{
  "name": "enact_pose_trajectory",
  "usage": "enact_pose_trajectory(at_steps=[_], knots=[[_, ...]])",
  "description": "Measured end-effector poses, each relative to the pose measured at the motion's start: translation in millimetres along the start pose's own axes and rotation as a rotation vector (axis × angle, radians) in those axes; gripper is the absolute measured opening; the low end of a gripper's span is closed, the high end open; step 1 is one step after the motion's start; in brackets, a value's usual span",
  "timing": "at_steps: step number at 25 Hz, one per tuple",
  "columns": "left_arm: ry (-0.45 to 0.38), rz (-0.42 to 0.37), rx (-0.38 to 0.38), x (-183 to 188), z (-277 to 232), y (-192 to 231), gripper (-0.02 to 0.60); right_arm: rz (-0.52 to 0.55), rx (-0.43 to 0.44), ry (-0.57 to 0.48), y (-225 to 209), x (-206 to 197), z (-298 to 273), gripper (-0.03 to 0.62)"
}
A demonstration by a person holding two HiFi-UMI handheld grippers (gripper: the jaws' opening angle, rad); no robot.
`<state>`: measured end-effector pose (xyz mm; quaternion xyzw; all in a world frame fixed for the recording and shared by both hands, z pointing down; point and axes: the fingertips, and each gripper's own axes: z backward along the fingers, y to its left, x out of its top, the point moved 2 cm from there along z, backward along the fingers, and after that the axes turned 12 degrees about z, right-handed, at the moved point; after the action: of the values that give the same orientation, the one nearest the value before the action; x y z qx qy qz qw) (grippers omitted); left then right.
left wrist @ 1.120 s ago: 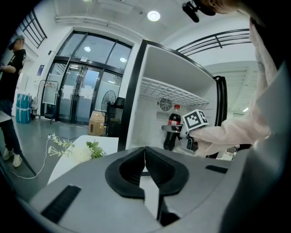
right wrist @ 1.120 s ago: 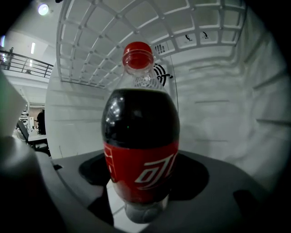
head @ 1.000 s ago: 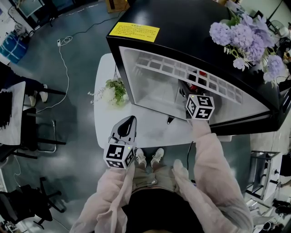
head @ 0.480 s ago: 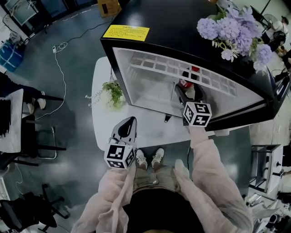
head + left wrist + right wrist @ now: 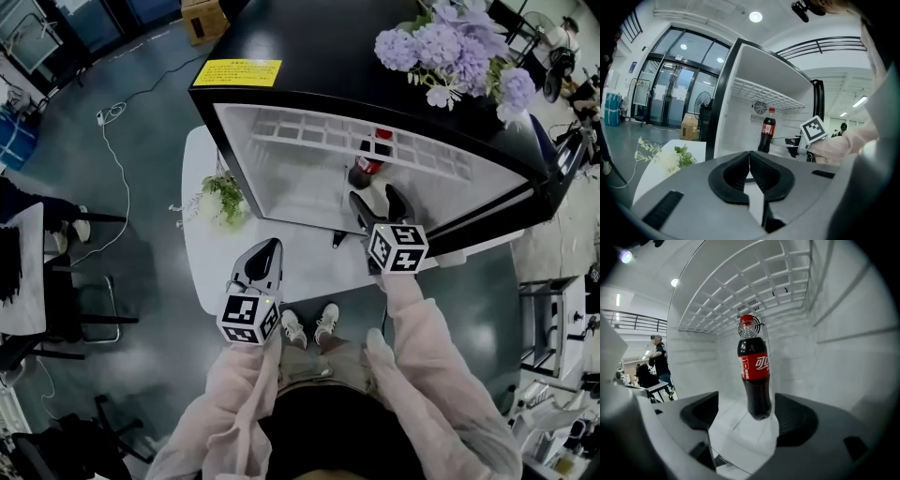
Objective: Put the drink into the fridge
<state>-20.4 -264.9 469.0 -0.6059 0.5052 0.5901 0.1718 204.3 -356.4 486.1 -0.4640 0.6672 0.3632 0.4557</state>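
Cola bottle (image 5: 753, 376) is shown upright inside the fridge (image 5: 309, 187), just beyond the spread, empty right gripper (image 5: 745, 423). The left gripper (image 5: 750, 176) is closed on nothing, and the bottle's base is hidden by its body.

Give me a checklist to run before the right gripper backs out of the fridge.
1. Bottle upright on the floor of the fridge: ok.
2. Right gripper jaws apart, not touching the bottle: ok.
3. Bottle cap below the wire shelf: ok.
4. Left gripper jaws together, holding nothing, outside the fridge: ok.
5. Door's swing path free: cannot tell; the door is not clearly in view.
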Motion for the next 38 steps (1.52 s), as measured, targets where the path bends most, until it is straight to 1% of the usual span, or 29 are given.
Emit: enact_pose_trajectory(at_steps=[6, 10, 15, 18, 23, 27, 30, 35, 38], knots=[[0.013, 0.001, -0.031, -2.2, -8.8, -8.1, 0.012, -0.077, 0.01, 0.019, 11.4, -7.7, 26.6, 0.357], [0.019, 0.002, -0.045, -1.6, -14.3, -13.3, 0.012, -0.059, 0.019, 0.031, 19.8, -6.5, 45.2, 0.356], [0.019, -0.001, -0.08, 3.3, -18.3, -27.7, 0.012, -0.1, 0.015, 0.025, 22.1, 0.1, 70.4, 0.338], [0.011, -0.011, -0.102, 9.9, -20.6, -38.5, 0.012, -0.094, 0.01, 0.007, 20.3, 7.1, 84.1, 0.287], [-0.007, -0.033, -0.142, 21.7, -25.3, -57.3, 0.012, -0.027, -0.021, -0.041, 13.6, 20.1, 105.1, 0.218], [-0.022, -0.053, -0.172, 31.0, -26.1, -70.7, 0.012, 0.005, -0.027, -0.081, 12.5, 32.5, 117.5, 0.169], [-0.027, -0.07, -0.184, 36.2, -27.4, -76.0, 0.012, 0.014, -0.033, -0.105, 11.4, 39.5, 124.9, 0.13], [-0.032, -0.101, -0.201, 43.2, -27.3, -80.2, 0.012, 0.054, -0.098, -0.155, 5.3, 50.8, 138.7, 0.035], [-0.029, -0.137, -0.228, 46.4, -25.3, -85.2, 0.012, 0.074, -0.087, -0.187, 7.4, 57.6, 145.7, 0.012]])
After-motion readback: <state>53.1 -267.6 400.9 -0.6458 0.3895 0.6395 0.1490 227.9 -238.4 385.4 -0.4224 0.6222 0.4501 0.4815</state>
